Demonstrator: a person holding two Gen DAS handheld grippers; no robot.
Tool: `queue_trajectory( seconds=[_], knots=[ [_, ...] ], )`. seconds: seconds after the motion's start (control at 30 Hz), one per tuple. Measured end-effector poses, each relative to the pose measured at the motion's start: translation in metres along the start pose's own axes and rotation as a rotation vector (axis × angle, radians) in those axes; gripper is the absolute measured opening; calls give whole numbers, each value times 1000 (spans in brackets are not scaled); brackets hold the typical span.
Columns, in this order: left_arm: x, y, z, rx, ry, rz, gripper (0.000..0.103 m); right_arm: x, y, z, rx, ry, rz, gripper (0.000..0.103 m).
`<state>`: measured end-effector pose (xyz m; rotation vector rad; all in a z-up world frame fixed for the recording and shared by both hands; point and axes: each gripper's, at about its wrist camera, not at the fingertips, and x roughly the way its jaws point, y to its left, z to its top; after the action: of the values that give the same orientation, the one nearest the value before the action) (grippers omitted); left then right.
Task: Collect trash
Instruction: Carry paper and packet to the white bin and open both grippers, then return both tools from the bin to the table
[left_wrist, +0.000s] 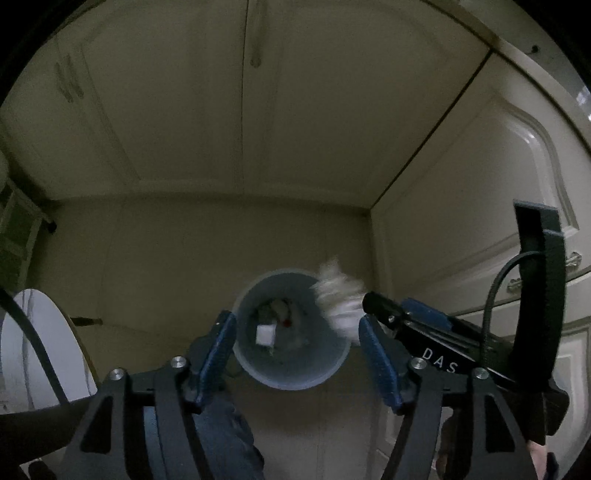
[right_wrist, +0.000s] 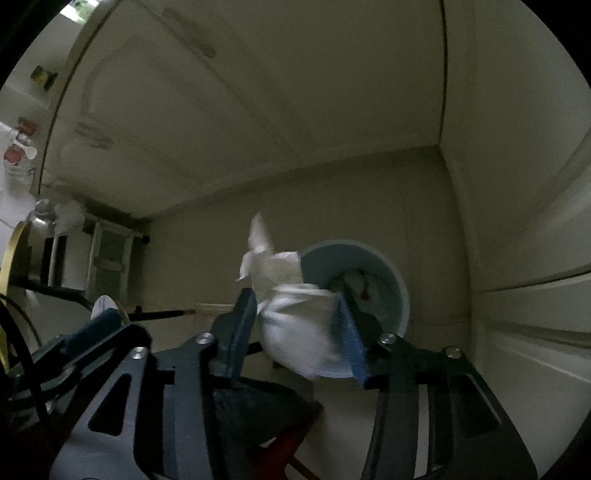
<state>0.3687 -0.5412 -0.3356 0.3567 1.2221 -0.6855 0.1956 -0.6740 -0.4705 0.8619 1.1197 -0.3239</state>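
A pale blue round bin (left_wrist: 291, 373) stands on the floor in a cabinet corner, with scraps of trash inside (left_wrist: 266, 334). My left gripper (left_wrist: 297, 350) is open and empty, its jaws spread either side of the bin's mouth from above. My right gripper (right_wrist: 295, 328) holds a crumpled white tissue (right_wrist: 295, 317) between its blue pads, beside the bin's rim (right_wrist: 402, 295). In the left wrist view the right gripper (left_wrist: 373, 306) comes in from the right with the blurred tissue (left_wrist: 340, 295) over the bin's right rim.
Cream cabinet doors (left_wrist: 221, 110) stand behind the bin and a drawer front (left_wrist: 517, 221) to its right. A white round object (left_wrist: 33, 347) sits at the left. A small shelf unit (right_wrist: 107, 254) and bottles (right_wrist: 18, 155) show at far left in the right wrist view.
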Motion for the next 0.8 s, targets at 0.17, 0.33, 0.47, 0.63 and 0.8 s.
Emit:
queue_trajectory(
  seconds=[0.17,0.33,0.47,0.63,0.8],
  knots=[
    [-3,-7,-2,2,-14,23,77,-4,-8,-6,57,-18,-16,91],
    [-16,-15,-9,14,-55,34,78,-20,-16,-12,115,-53,-70,103],
    [-39,-18,-17,35,-103,28,79,-39,-13,-12,115,-73,-98,103],
    [-81,-12,-31,58,-190,11,79,-72,4,-15,92,-132,-81,103],
    [-142,-5,-51,41,-299,-3,82,-116,37,-19,37,-214,-55,103]
  ],
)
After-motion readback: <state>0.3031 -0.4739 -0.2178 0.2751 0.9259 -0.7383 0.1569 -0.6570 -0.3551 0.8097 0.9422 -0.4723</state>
